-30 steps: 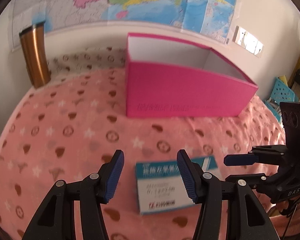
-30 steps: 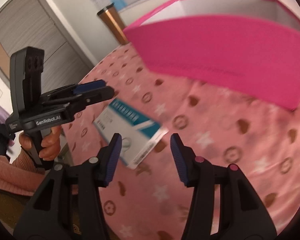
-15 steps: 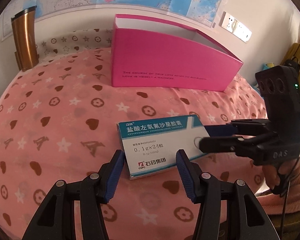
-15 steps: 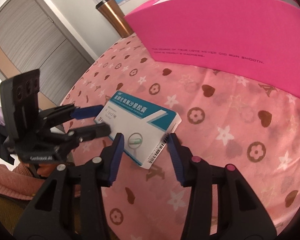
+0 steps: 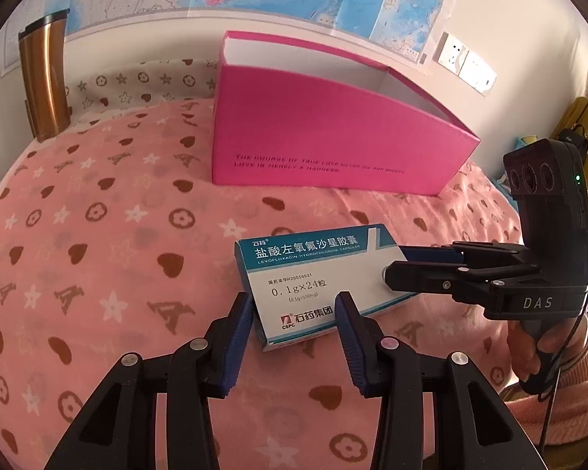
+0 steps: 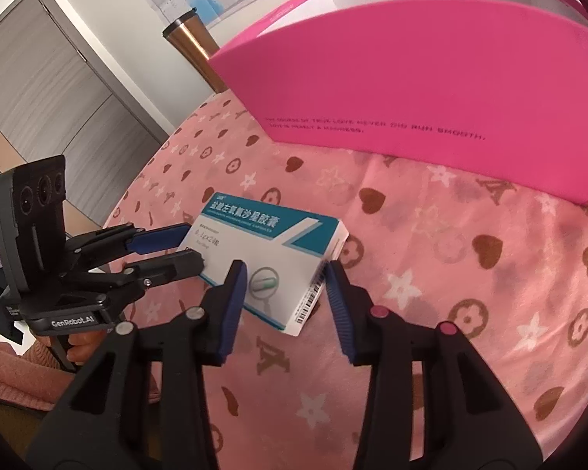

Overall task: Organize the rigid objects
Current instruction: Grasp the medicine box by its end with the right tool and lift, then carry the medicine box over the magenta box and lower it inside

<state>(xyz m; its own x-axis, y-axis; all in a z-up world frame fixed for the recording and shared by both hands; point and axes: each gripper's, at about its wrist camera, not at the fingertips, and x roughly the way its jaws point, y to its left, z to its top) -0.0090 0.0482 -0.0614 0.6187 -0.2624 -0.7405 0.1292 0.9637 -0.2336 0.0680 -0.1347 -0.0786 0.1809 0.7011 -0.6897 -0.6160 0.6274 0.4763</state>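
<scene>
medicine box (image 5: 317,286): a flat teal-and-white carton of levofloxacin capsules, lying printed face up on the pink patterned blanket (image 5: 109,258), in front of the open pink storage box (image 5: 333,145) and well short of its near wall.
left gripper (image 5: 294,309): jaws closing, straddling the carton's near short end; the blue pads look at or just off its edges, and I cannot tell that they press yet.
right gripper (image 6: 284,282): jaws closing over the barcode end of the same carton, at the end farther from the left gripper; a sliver of gap shows beside the right pad, so no firm hold.
risk, crushing: thin card, probably light and hollow; two clamps squeezing at once could dent the sides.
risk, pivot: if one pair bites before the other, the carton may swivel on the soft blanket and slip out of the second pair.
risk, snag: pads set low could pinch fleece along with the card and drag the blanket.
risk, clash: both grippers crowd one small carton, so fingers may knock together on the lift.
risk, delivery: the pink storage box's near wall is tall; a low carry would strike it.
copper tumbler (image 5: 45,82): left of the pink storage box, well clear.
</scene>
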